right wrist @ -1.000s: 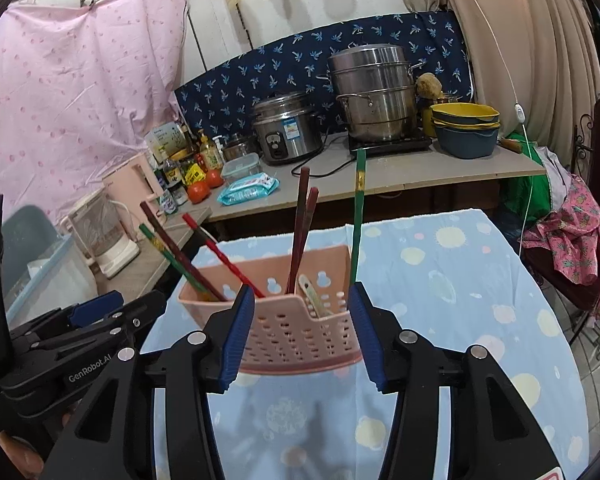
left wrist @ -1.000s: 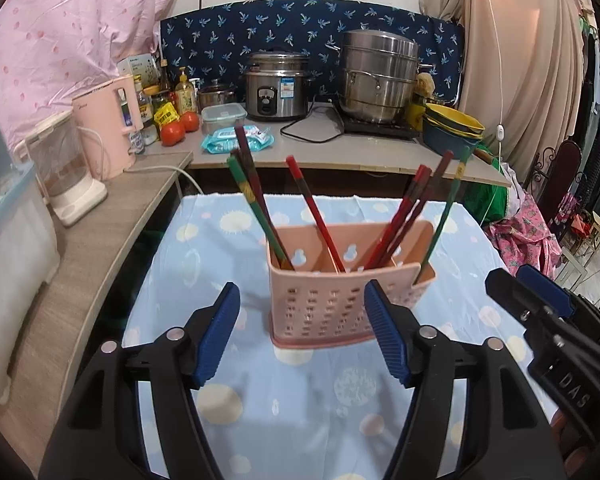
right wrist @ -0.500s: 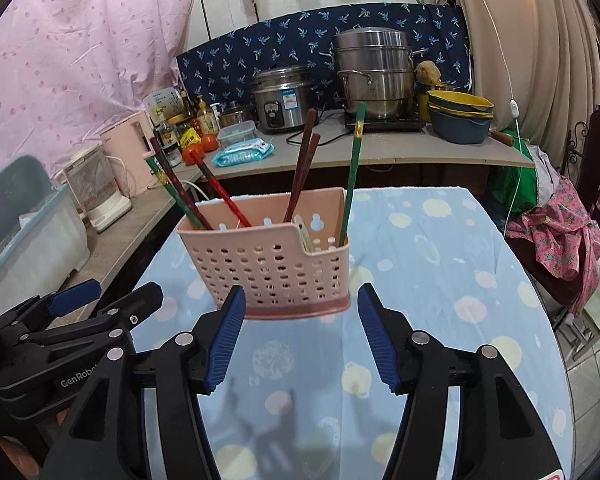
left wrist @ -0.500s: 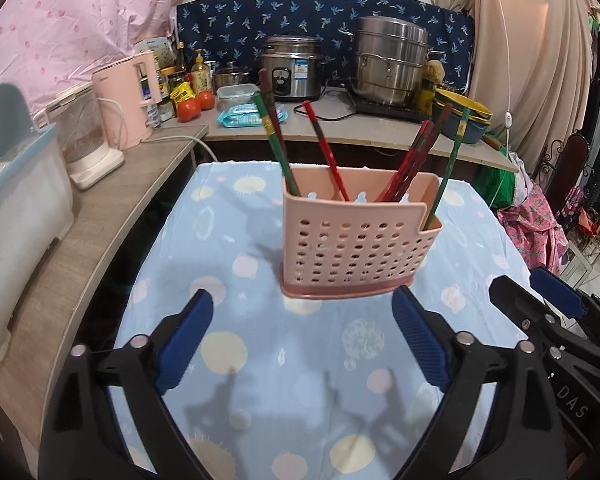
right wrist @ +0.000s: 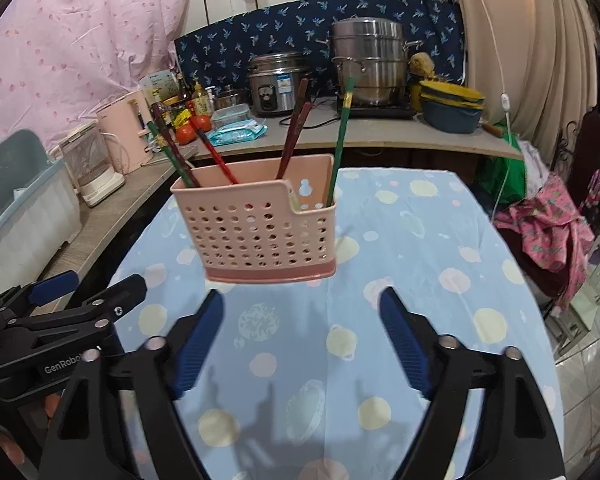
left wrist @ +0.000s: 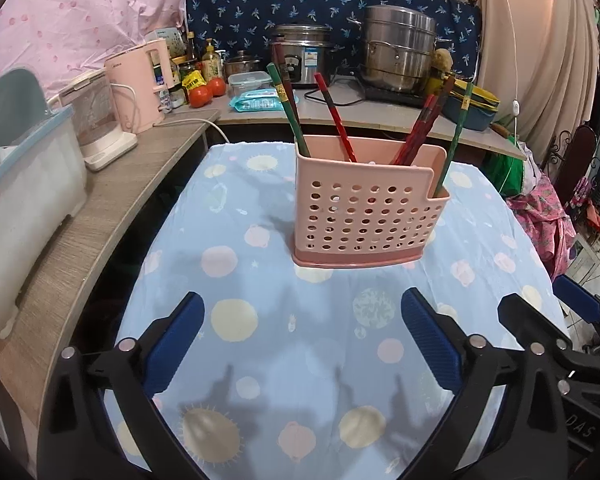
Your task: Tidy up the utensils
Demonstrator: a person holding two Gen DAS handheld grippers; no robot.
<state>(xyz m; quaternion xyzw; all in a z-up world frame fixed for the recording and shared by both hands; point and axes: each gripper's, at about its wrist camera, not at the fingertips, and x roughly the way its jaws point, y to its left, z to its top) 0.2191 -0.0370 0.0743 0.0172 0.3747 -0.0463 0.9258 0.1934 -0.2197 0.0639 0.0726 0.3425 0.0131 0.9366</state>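
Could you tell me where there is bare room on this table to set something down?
The tablecloth is bare between the pink utensil basket and both grippers, and on either side of the basket. The counter behind is crowded with cookware.

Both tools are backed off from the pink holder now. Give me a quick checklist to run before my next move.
1. Left tool holds nothing: ok, jaws opening, only tablecloth between them.
2. Right tool holds nothing: ok, jaws opening, nothing between them.
3. Pink holder upright on the tablecloth: ok.
4. Chopsticks all inside the holder: ok, they lean but none lies on the cloth.
5. Chopsticks sorted by colour or compartment: cannot tell, dividers hidden behind the front wall.
6. Tools apart from each other: ok, the right tool shows beside the left without touching.
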